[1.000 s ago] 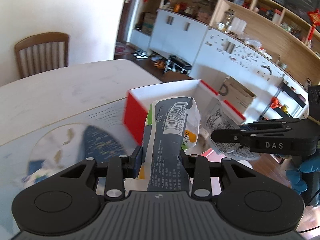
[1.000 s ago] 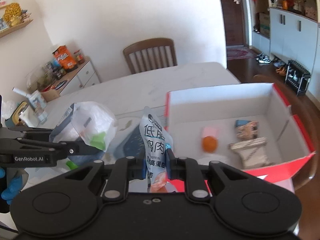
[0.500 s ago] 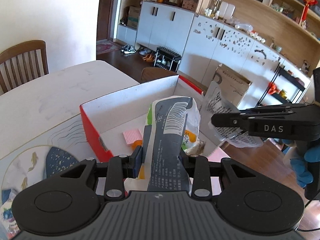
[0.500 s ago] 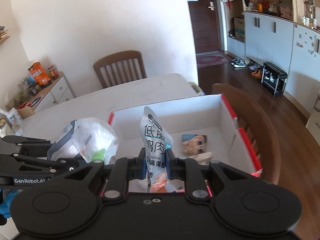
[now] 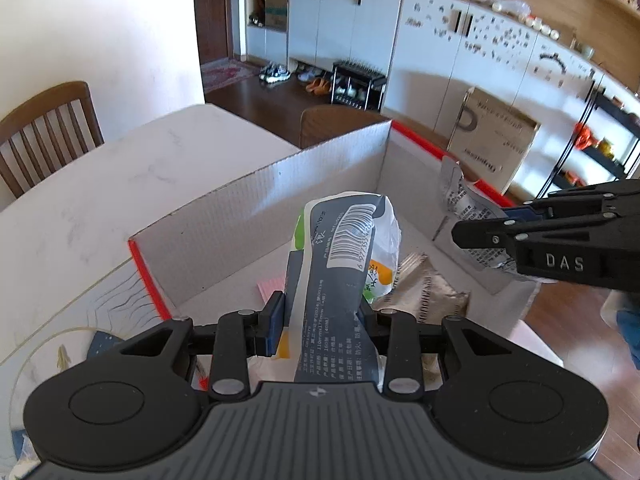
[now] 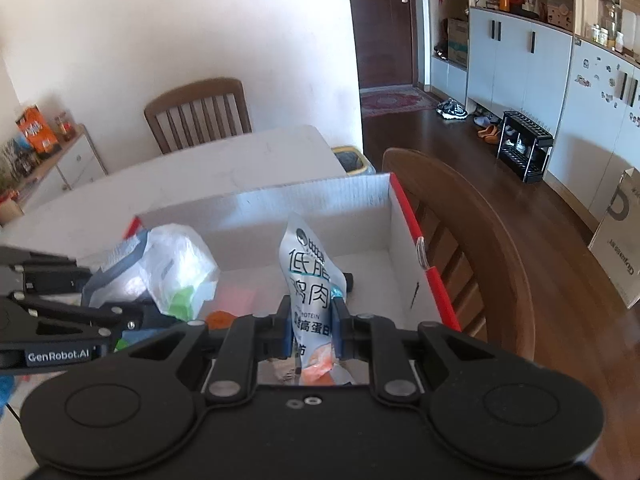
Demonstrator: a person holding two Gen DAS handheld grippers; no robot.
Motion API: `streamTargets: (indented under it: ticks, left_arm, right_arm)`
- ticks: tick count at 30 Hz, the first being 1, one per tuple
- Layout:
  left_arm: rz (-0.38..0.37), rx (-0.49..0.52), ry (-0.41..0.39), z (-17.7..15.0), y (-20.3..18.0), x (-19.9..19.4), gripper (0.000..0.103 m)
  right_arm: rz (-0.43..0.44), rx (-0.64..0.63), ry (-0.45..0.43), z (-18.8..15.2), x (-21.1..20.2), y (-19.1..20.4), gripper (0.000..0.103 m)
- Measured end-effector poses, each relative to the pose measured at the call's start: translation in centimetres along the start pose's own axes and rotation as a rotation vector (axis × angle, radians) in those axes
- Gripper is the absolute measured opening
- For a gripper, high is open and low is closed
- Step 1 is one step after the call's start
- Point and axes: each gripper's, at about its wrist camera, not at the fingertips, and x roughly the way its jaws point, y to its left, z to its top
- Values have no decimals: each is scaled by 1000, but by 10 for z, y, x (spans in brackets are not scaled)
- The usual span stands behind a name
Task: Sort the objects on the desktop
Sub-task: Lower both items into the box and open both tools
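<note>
My left gripper [image 5: 322, 322] is shut on a grey-and-white tissue pack [image 5: 344, 264] with a barcode, held upright over the open red-edged cardboard box [image 5: 256, 200]. My right gripper [image 6: 312, 322] is shut on a silver-blue snack pouch [image 6: 310, 276] with an orange bottom, also above the box [image 6: 320, 204]. Each gripper shows in the other's view: the right one [image 5: 472, 236] at the right with its pouch [image 5: 460, 200], the left one [image 6: 132, 316] at the left with the tissue pack [image 6: 172, 268]. Inside the box lie a pink pad [image 5: 270, 286], a crinkled brownish packet [image 5: 424, 296] and an orange thing [image 6: 220, 318].
The box stands at the end of a white marble table [image 5: 100, 200] by a patterned mat [image 5: 80, 320]. A wooden chair [image 6: 460, 232] backs onto the box's right side; another chair [image 6: 200, 112] stands at the far side. A yellow-rimmed bin [image 6: 352, 158] is on the floor.
Both grippers have carried their packs sideways and slightly down, from beside the box to above its inside. The box now fills the middle of both views.
</note>
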Motion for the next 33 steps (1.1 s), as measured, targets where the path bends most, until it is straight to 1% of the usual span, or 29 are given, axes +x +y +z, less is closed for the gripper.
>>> streamTargets:
  ticks: [4,12,20,23,25,27,28,30,32,33]
  left_arm:
    - [14,7,54,7,-1,22,33]
    - [52,71,132,14,-13,52,33]
    - [68,101,192,15,-18,68,34]
    - [66,109,208,17,-17,69,38]
    - [60,103,208,18,-15,68,45]
    - [60,95,197,17,-13,64,59]
    - [62,94,191,16,-12,62,63]
    - [51,88,176,14,-11,57,68]
    - [38,79,160,13,-8,52,71]
    - [31,76,152,12,-7,49,72]
  right_arm:
    - [-35,-27,30,-1,16,-4,18]
    - [-66,-39,88,-8,41,-8,18]
    - [-74,-49,119,-15,53,-8,18]
    - [-79,-63,121,-14,56,-8,22]
    - [-80,-66,125,-14,57,-7,24]
    - [-76,-64,130,-14,57,-6,26]
    - [-73,-66,130,-13,57,-6,28]
    - [-67,-66,128,-12,55,-6,28]
    - [-59,-67,125,-12,51,-5,34]
    - [-56,-70,122,-11,50,-4,36]
